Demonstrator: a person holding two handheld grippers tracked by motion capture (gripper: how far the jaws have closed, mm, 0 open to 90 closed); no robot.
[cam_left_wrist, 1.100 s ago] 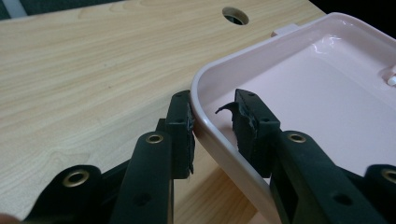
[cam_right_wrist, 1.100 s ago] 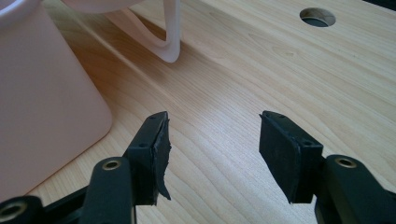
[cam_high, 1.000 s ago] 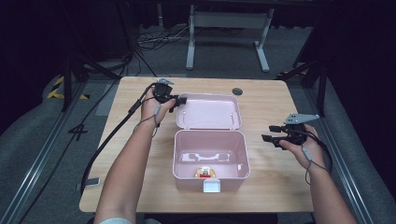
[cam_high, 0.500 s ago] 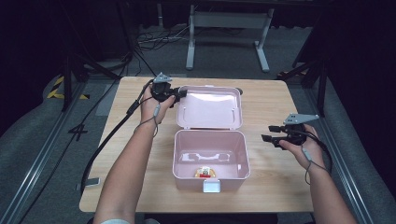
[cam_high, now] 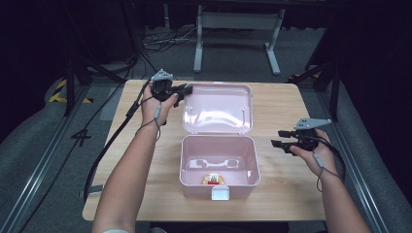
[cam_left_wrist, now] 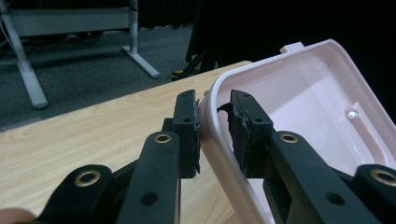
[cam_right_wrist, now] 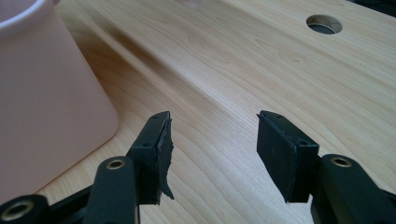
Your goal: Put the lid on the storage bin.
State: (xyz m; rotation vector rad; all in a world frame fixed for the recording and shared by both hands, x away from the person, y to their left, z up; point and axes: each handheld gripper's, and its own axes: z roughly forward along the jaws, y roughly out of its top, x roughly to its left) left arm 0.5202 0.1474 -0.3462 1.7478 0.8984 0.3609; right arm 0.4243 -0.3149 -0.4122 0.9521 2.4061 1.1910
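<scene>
Right tongs (cam_high: 281,138): held low over the surface at the right of the box; the jaws are seen spread wide with nothing between them, and they are pointed toward the box's right wall, near it but apart from it.
Right hand (cam_high: 313,151): wrapped around the rear of the right tongs, with a cable trailing past the wrist.
Pink box (cam_high: 219,178): set open near the front edge of the surface, its white latch tab facing the person.
Small object (cam_high: 212,178): a small red and yellow item is seen lying inside the box near its front wall; what it is cannot be told.
Surface (cam_high: 286,107): a light wooden top; in the right gripper view a round hole (cam_right_wrist: 324,23) is shown in it beyond the jaws.
Lid (cam_high: 216,108): swung back behind the box, its pale inside turned upward.
Left tongs (cam_left_wrist: 212,123): placed at the lid's far left corner, one jaw outside the rim and one inside; the outer jaw is pressed against the rim, the inner one is seen slightly apart from it, so the jaws are narrow around the rim.
Left hand (cam_high: 156,105): closed around the left tongs, the forearm stretched across the surface.
Floor (cam_high: 233,53): grey carpet beyond the surface, with a metal stand (cam_high: 238,22) and cables.
</scene>
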